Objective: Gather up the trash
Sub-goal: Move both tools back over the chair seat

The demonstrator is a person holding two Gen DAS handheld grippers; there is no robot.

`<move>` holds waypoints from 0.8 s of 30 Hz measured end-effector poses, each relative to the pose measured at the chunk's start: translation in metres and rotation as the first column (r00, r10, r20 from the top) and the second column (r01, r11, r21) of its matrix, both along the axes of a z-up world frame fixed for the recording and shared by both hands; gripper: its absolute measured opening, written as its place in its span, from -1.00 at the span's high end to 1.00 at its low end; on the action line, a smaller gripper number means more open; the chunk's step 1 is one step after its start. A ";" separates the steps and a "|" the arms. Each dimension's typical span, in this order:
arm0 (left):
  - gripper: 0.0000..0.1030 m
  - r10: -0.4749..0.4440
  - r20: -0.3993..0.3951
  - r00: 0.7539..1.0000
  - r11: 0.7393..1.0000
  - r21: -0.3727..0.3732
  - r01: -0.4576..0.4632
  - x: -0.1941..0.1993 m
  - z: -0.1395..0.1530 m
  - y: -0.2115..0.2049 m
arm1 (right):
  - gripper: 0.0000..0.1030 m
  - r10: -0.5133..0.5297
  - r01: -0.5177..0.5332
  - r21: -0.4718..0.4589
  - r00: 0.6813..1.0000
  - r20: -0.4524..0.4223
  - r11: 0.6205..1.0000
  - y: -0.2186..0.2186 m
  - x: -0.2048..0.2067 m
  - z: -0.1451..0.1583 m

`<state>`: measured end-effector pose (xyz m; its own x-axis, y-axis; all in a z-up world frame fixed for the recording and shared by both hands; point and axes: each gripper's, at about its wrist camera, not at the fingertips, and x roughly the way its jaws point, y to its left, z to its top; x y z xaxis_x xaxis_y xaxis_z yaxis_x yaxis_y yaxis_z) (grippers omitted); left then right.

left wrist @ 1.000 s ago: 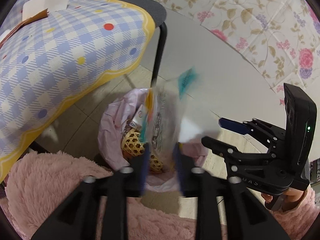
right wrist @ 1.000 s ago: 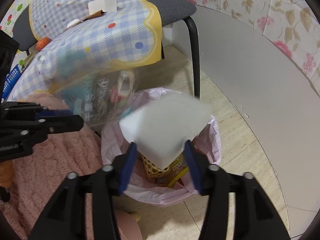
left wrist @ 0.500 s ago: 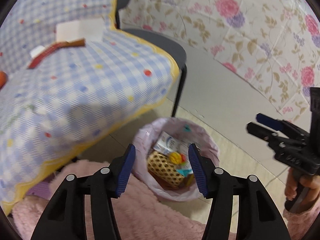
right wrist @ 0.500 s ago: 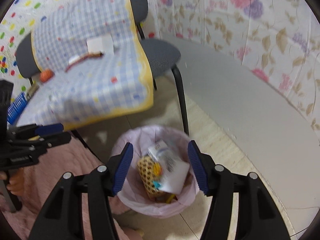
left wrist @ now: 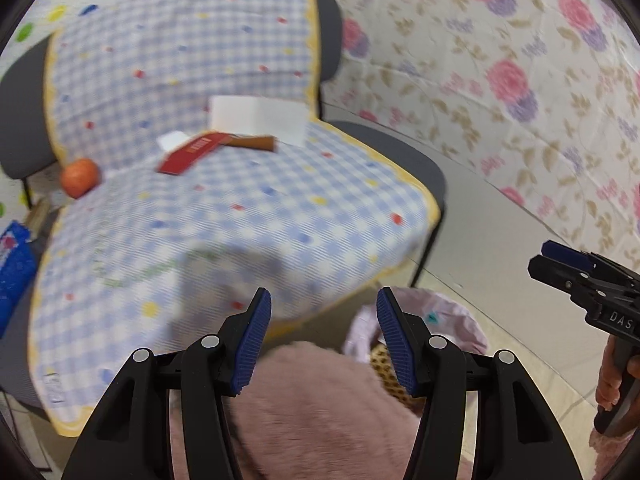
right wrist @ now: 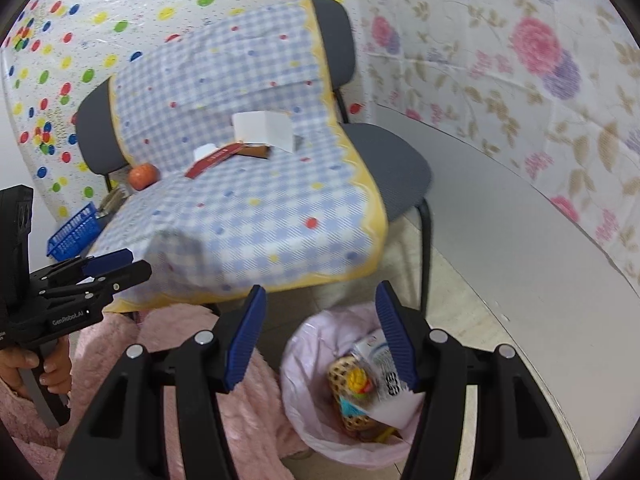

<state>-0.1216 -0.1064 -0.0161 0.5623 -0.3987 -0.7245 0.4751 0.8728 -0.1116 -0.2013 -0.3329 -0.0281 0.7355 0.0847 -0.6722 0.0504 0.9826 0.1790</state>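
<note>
Right wrist view: the right hand-held gripper [right wrist: 320,336] stands released, its blue-padded fingers spread wide and holding nothing, above the round bin lined with a pale pink plastic bag [right wrist: 304,364] at the lower centre of the frame. Inside the bin lie a yellow-and-brown patterned wrapper [right wrist: 346,374] and a white printed packet [right wrist: 384,376], so some trash is already collected. At the left edge, the left hand-held gripper [right wrist: 118,266] is held level, and from its own view its fingers are likewise released and empty [left wrist: 322,336], pointing toward the seat.

More things remain on the blue-and-white checked cloth with yellow border [right wrist: 256,200] draped over the grey chairs: a flat red card box [left wrist: 192,154] in the upper centre, a white folded paper box [left wrist: 256,120] just behind it, and an orange round fruit [left wrist: 80,178] at the left. The grippers seem raised toward the seat because the next pickup likely lies there; the red box, lying flat, would need a grip on an edge. A blue plastic basket [right wrist: 74,236] sits at the left.
</note>
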 end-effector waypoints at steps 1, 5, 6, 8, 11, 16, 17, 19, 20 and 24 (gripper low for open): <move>-0.09 0.017 0.008 1.000 1.000 -0.001 -0.017 0.002 0.002 0.006 | -0.10 0.011 -0.011 0.003 1.000 0.003 1.000 0.004 0.005 0.001; -0.09 0.092 0.037 0.995 0.996 0.011 -0.093 0.014 0.010 0.029 | -0.10 0.050 -0.050 0.015 0.999 0.015 0.999 0.018 0.025 0.006; -0.09 0.112 0.044 0.993 0.993 0.021 -0.113 0.018 0.012 0.035 | -0.10 0.060 -0.061 0.018 0.998 0.021 0.998 0.022 0.031 0.008; -0.09 0.136 0.051 0.989 0.990 0.032 -0.138 0.024 0.015 0.046 | -0.10 0.075 -0.075 0.023 0.997 0.029 0.997 0.027 0.043 0.011; -0.10 0.178 0.072 0.981 0.982 0.049 -0.182 0.037 0.024 0.062 | -0.10 0.097 -0.098 0.025 0.994 0.047 0.995 0.035 0.062 0.018; -0.23 0.245 0.108 0.963 0.965 0.066 -0.253 0.061 0.041 0.083 | -0.10 0.119 -0.119 0.005 0.990 0.070 0.993 0.046 0.095 0.031; -0.24 0.256 0.118 0.959 0.962 0.070 -0.265 0.065 0.044 0.085 | -0.10 0.120 -0.121 0.000 0.990 0.070 0.993 0.046 0.101 0.032; -0.24 0.270 0.142 0.952 0.956 0.081 -0.283 0.073 0.052 0.089 | -0.10 0.128 -0.128 0.003 0.989 0.069 0.992 0.046 0.115 0.033; -0.24 0.276 0.152 0.949 0.953 0.085 -0.291 0.077 0.056 0.090 | -0.10 0.131 -0.132 0.006 0.989 0.068 0.991 0.046 0.120 0.032; -0.26 0.292 0.198 0.936 0.944 0.099 -0.315 0.097 0.072 0.092 | -0.10 0.145 -0.146 0.019 0.987 0.063 0.989 0.049 0.147 0.029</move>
